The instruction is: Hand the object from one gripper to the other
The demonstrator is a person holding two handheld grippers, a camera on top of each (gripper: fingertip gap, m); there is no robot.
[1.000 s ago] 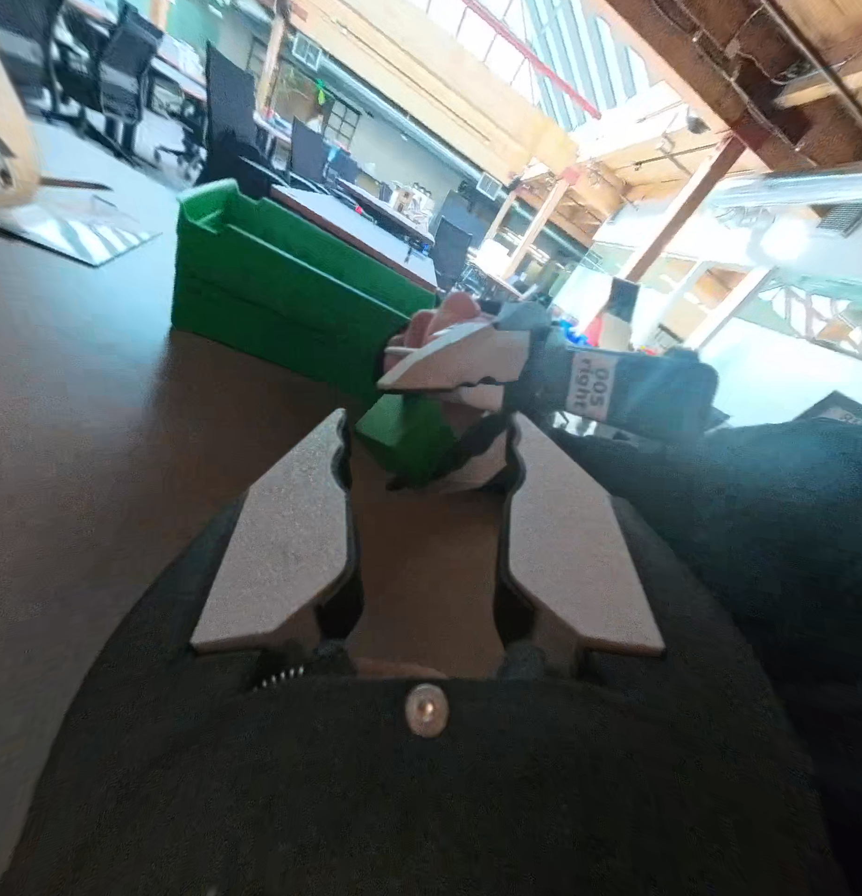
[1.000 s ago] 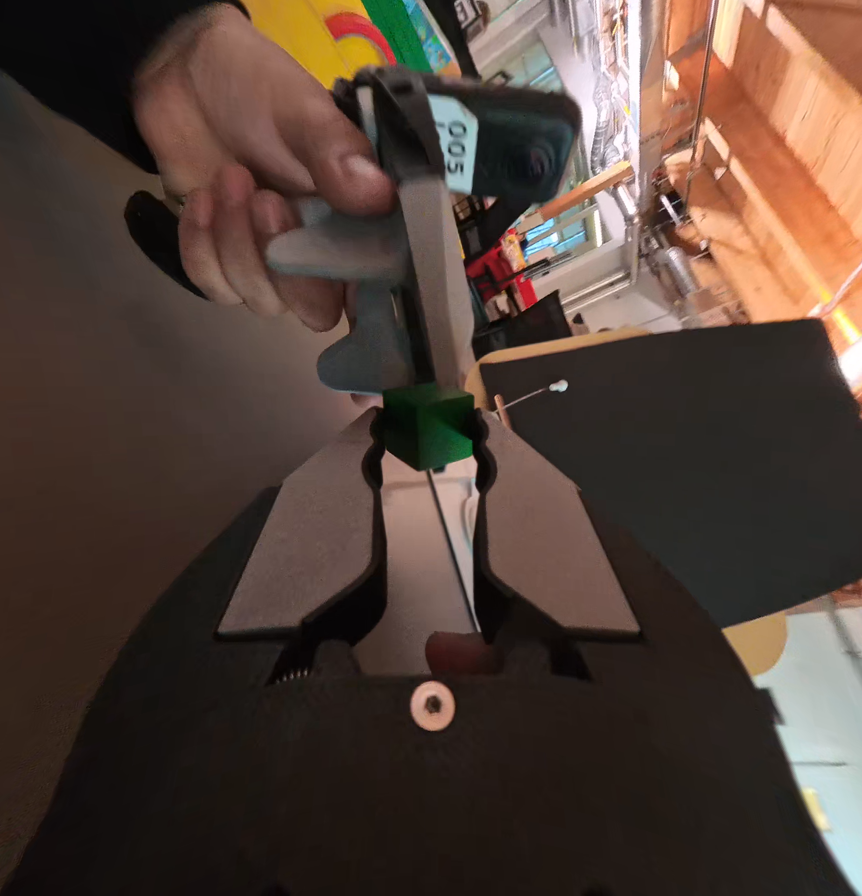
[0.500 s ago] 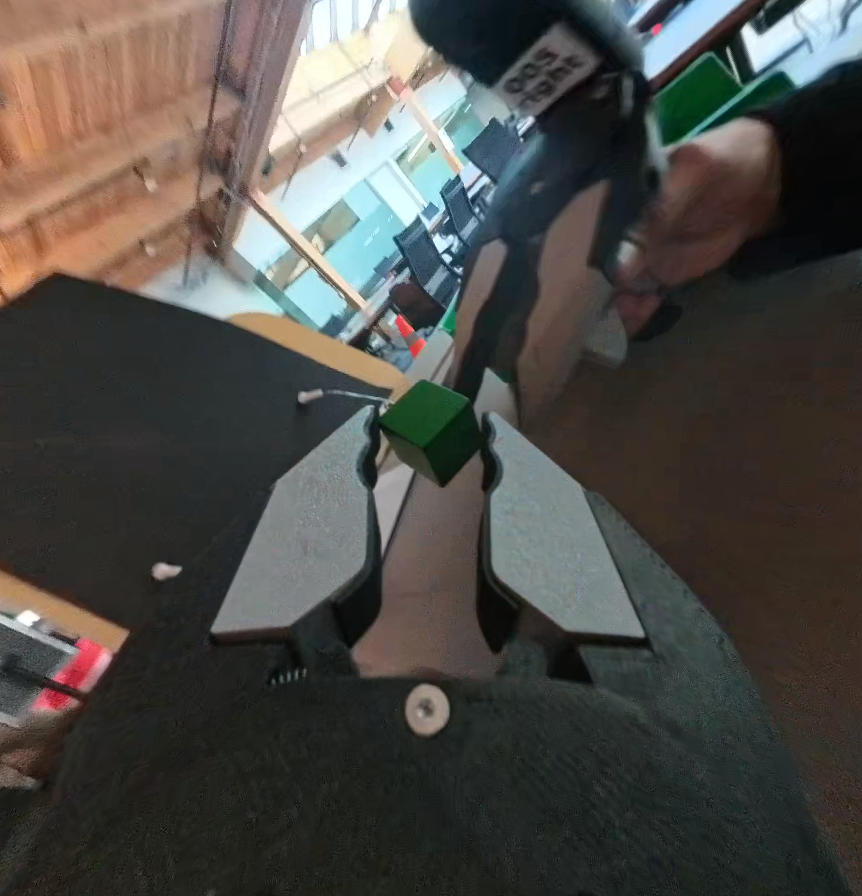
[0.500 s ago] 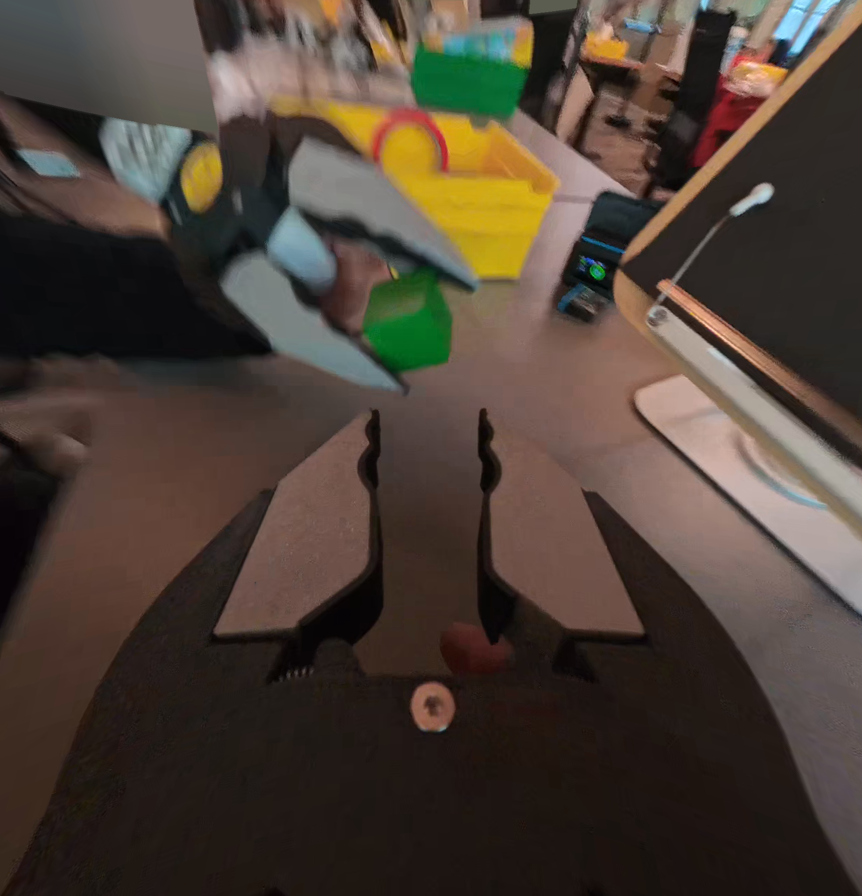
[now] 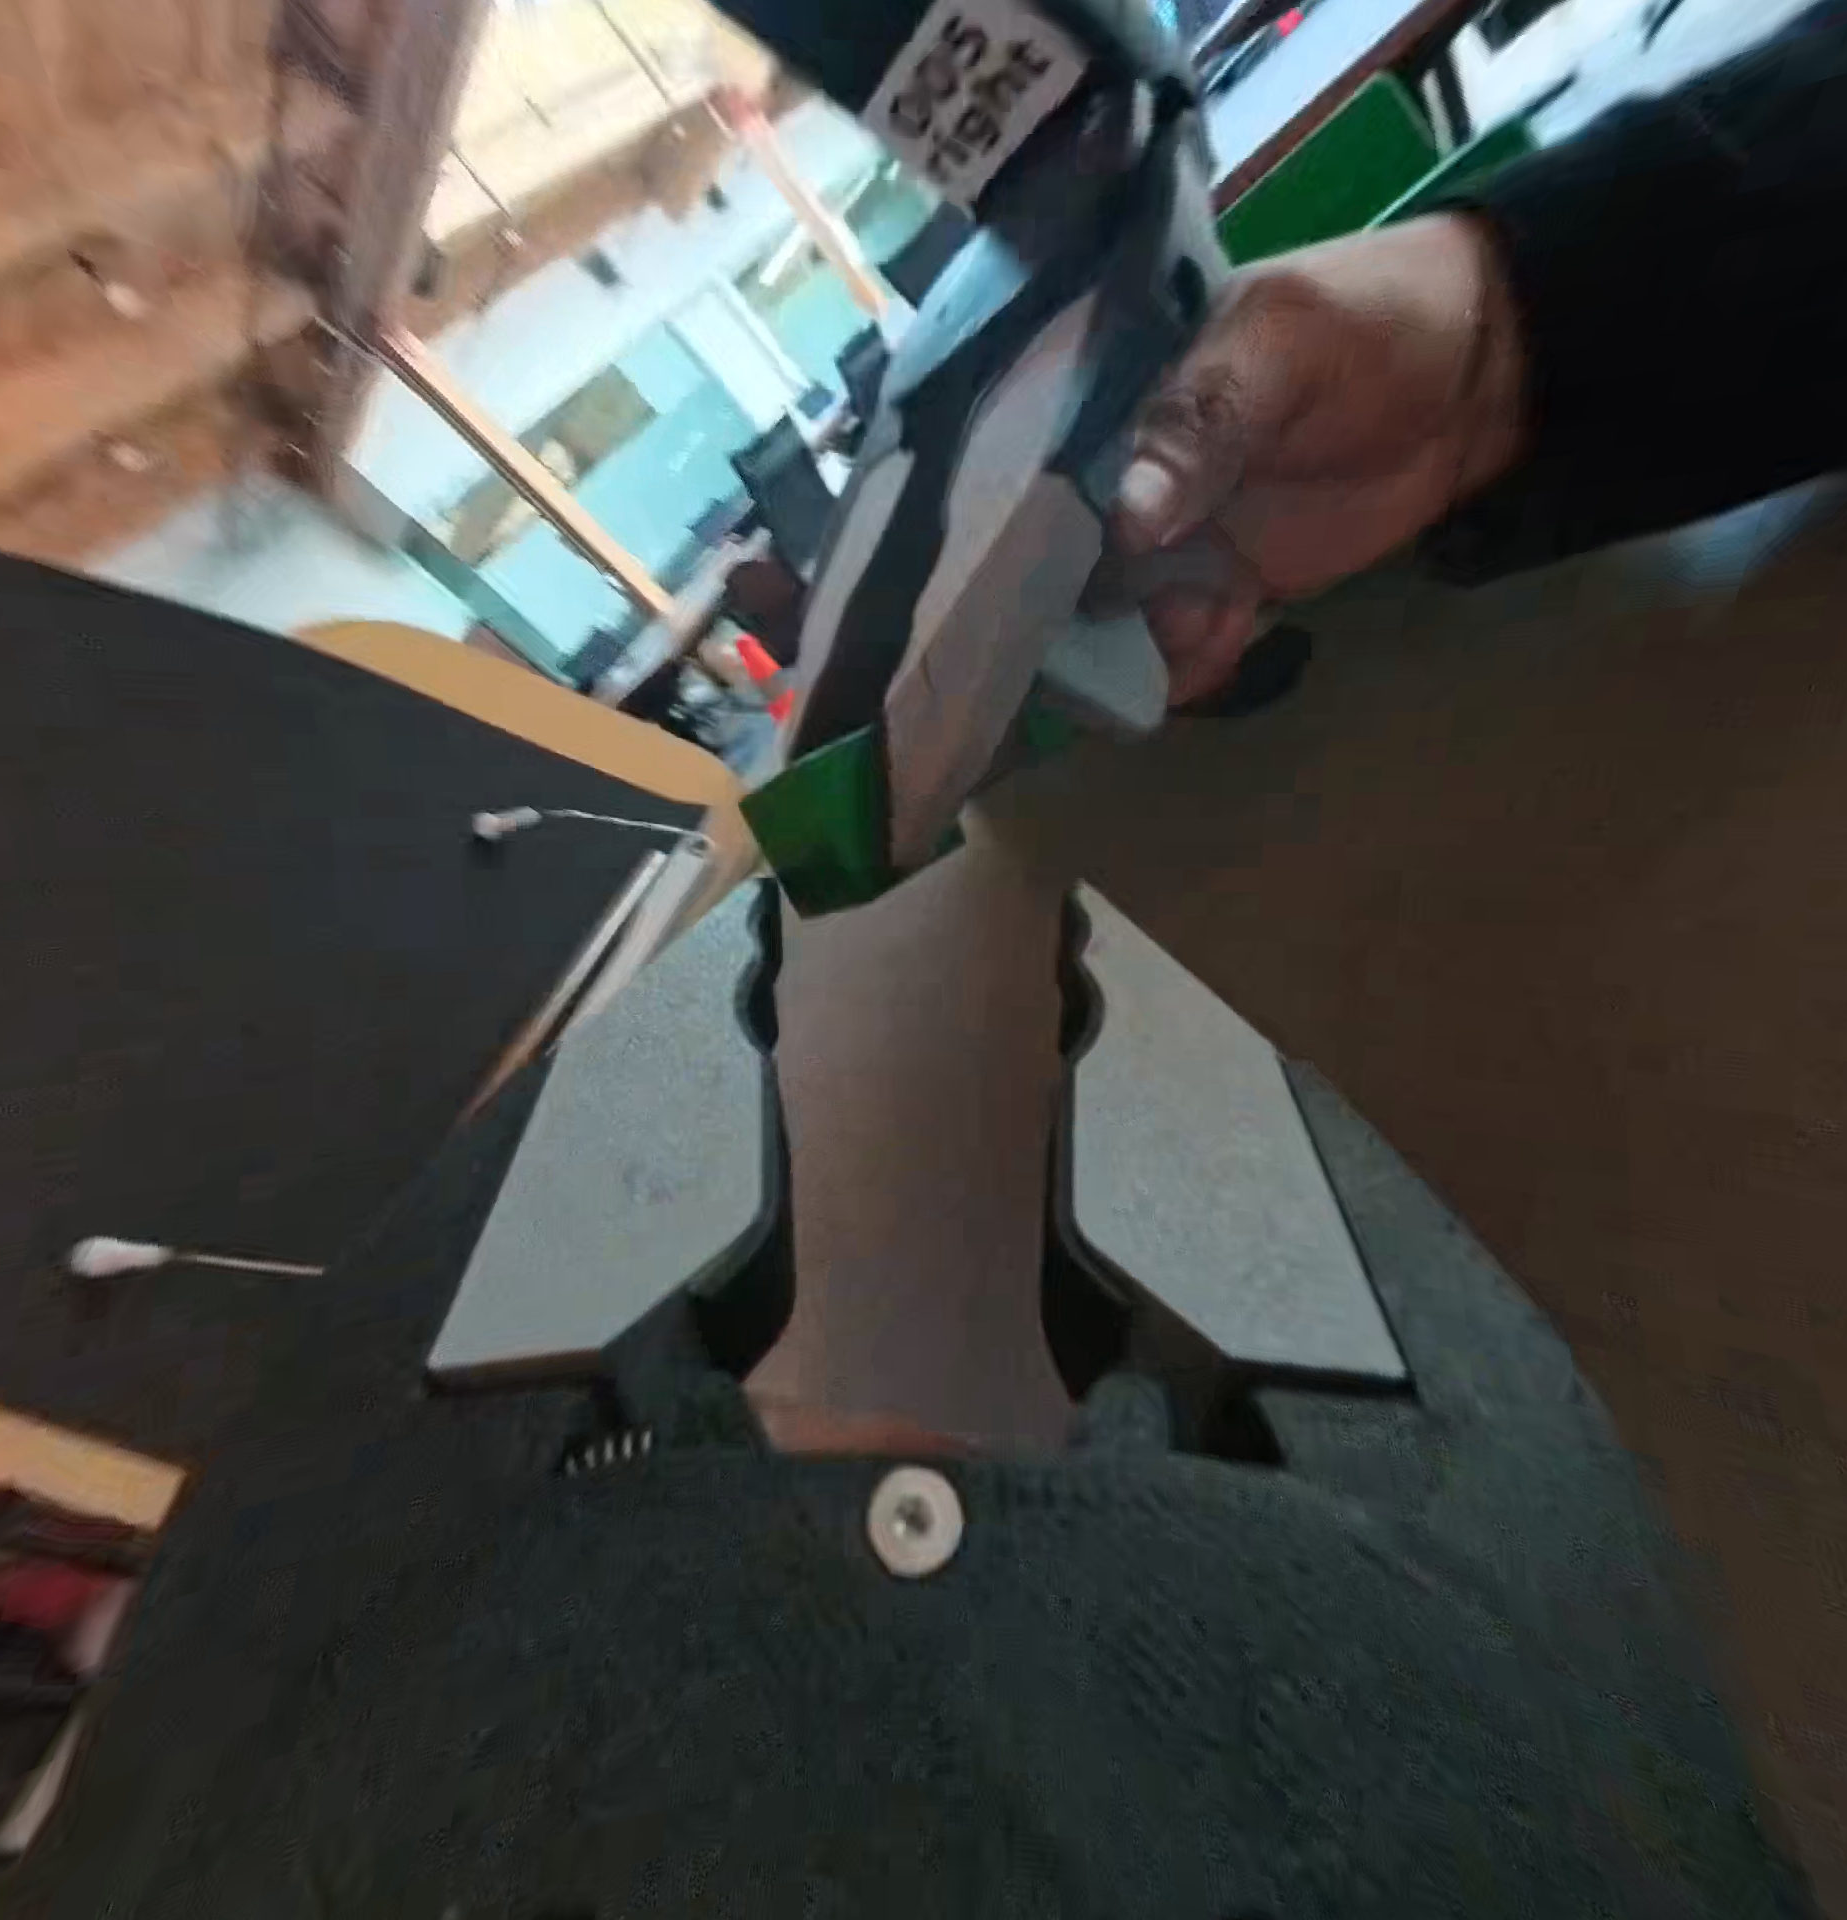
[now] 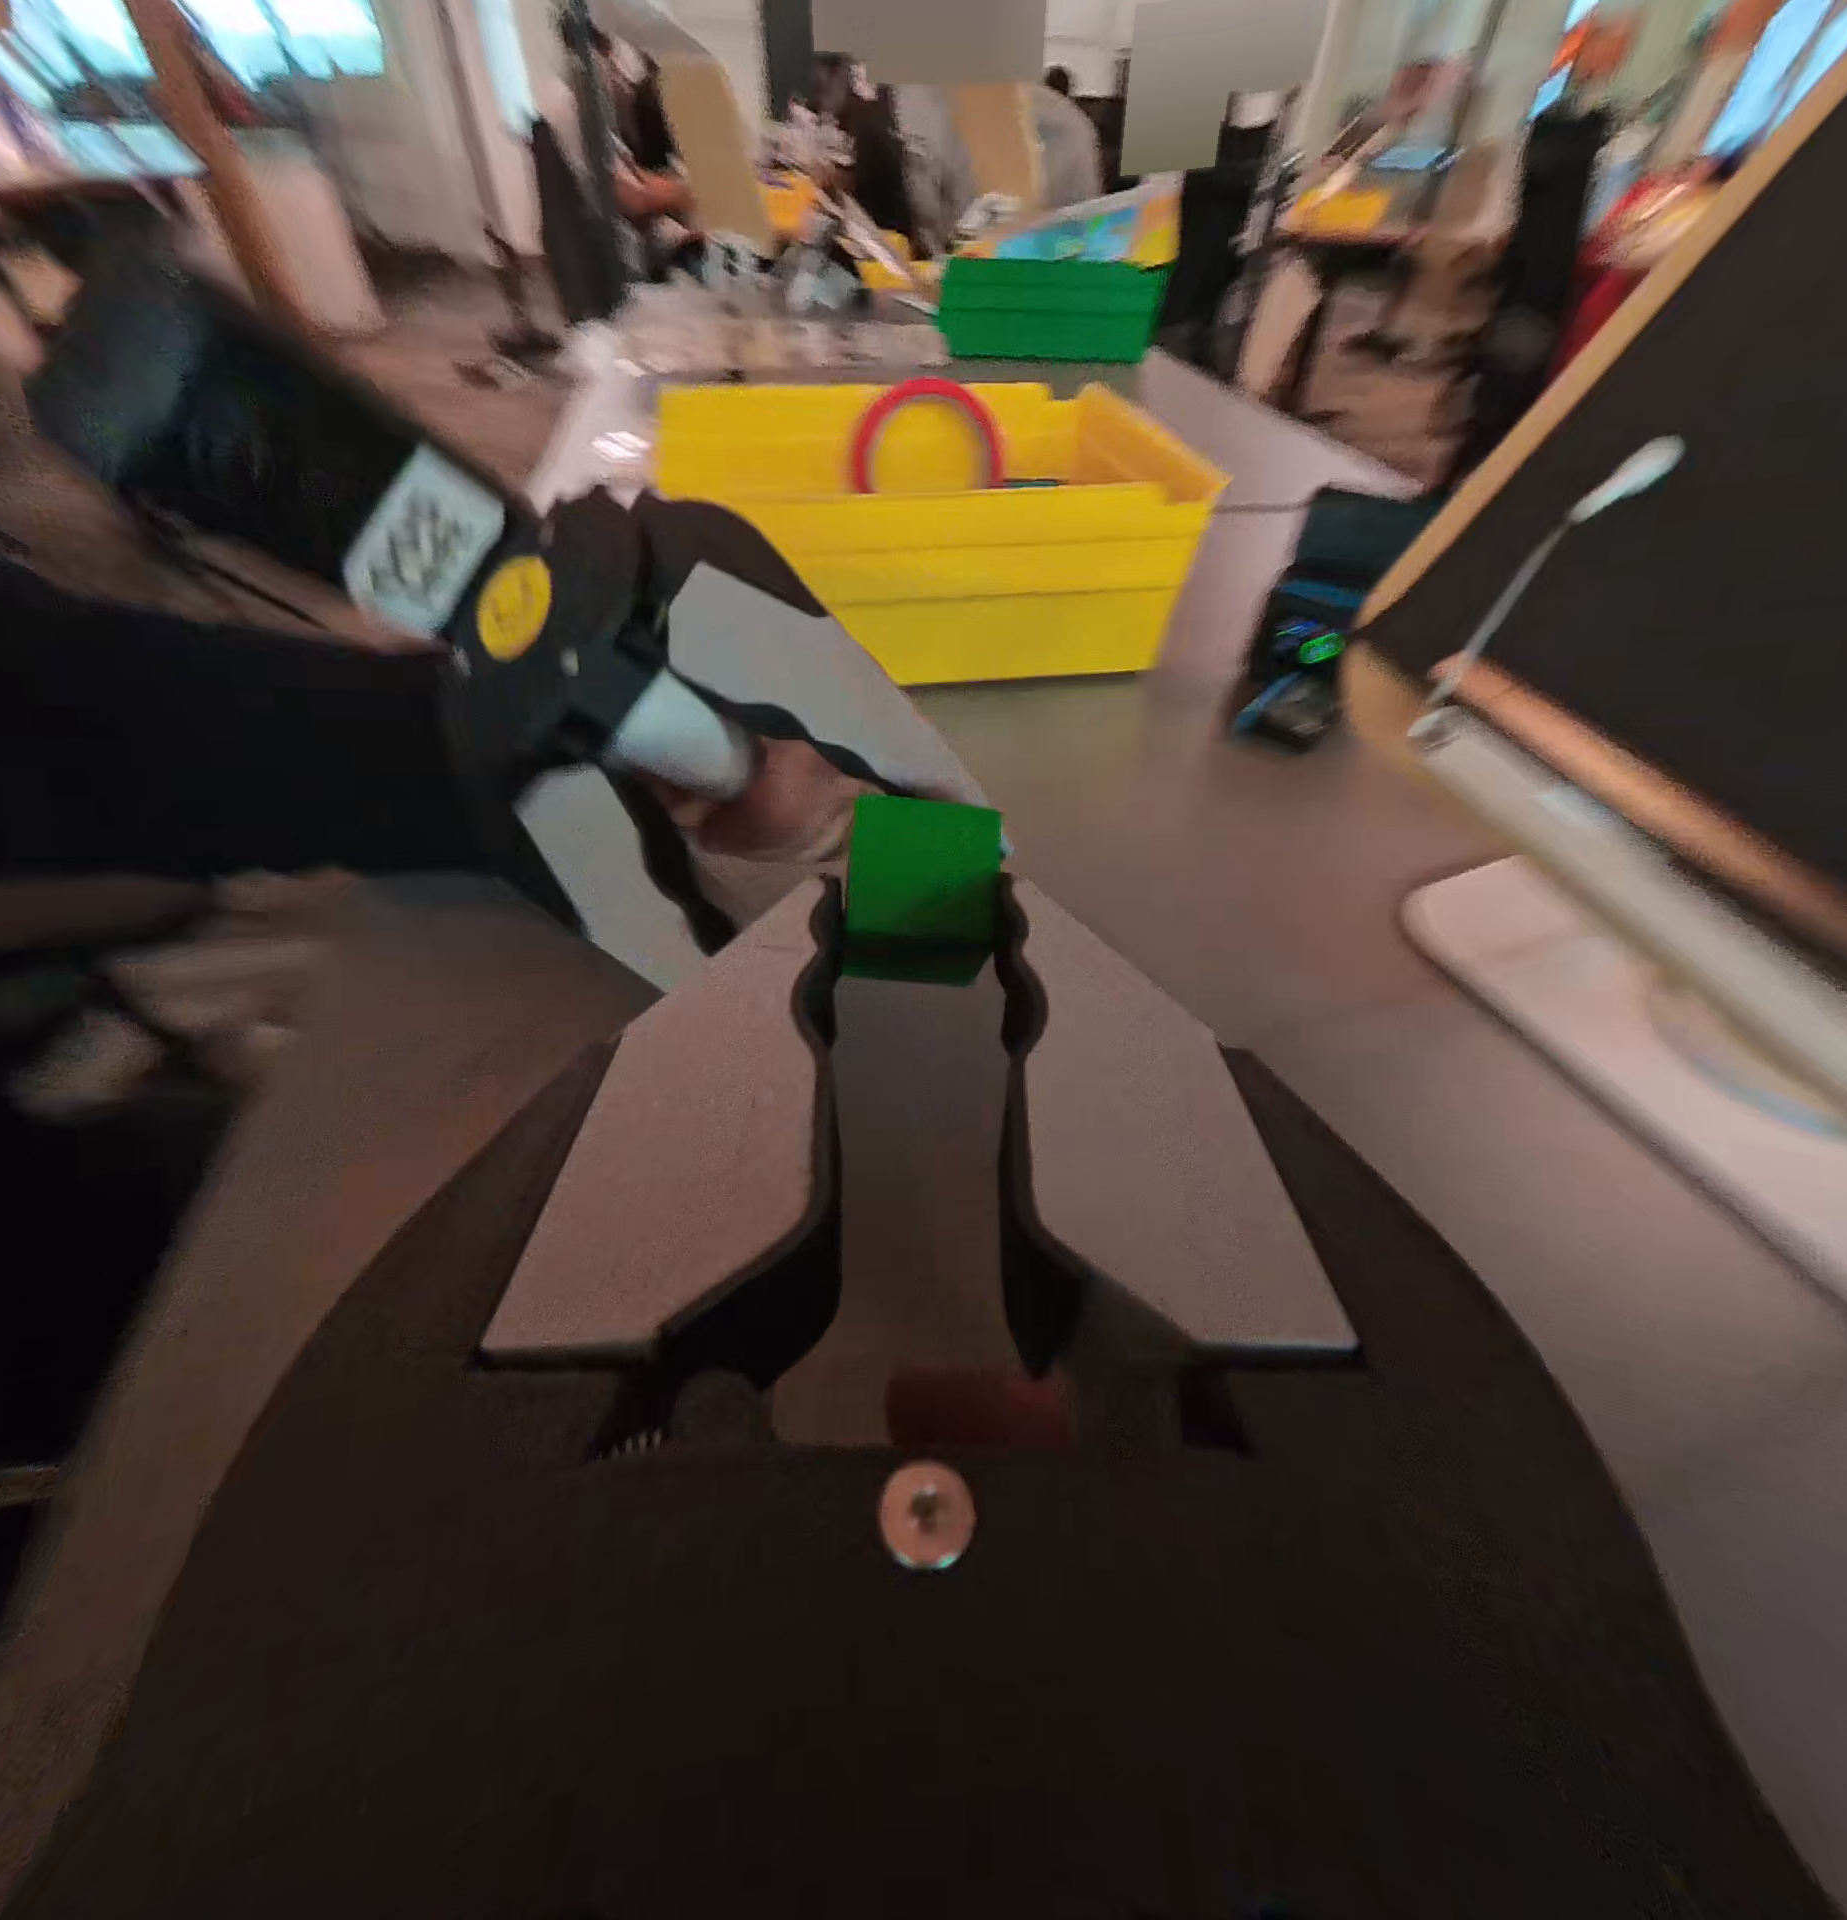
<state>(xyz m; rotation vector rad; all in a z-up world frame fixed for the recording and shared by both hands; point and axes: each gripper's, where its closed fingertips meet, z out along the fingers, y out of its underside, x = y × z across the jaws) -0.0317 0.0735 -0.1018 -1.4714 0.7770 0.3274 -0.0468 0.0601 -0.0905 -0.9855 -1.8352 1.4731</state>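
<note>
Up close in the right wrist view, the right tongs [image 6: 921, 914] grip a green cube [image 6: 919, 896] between their tips, both inner edges pressed against its sides. The cube is held in the air above the brown table [image 6: 1189, 852]. Just beyond it, to the left, the left tongs [image 6: 794, 821] reach in from a dark sleeve [image 6: 202, 748], a hand [image 6: 763, 821] wrapped round their grip; their two grey blades stand spread, the upper tip ending just beside the cube's top edge. Whether that tip touches the cube cannot be told through the blur.

Seen from the left wrist view, the left tongs [image 5: 921, 914] are open, with bare table showing between their fingers. The cube [image 5: 820, 836] sits just past the left fingertip, clamped in the right tongs [image 5: 898, 810], which come down from above in a hand [image 5: 1303, 457].

Farther off on the table stands a yellow bin [image 6: 940, 561] with a red ring [image 6: 924, 436] in it, and behind that a green bin [image 6: 1049, 307]. A dark board [image 6: 1677, 540] with a pale wooden edge rises at the right, a small dark device [image 6: 1298, 665] lying near its foot. The room behind is blurred.
</note>
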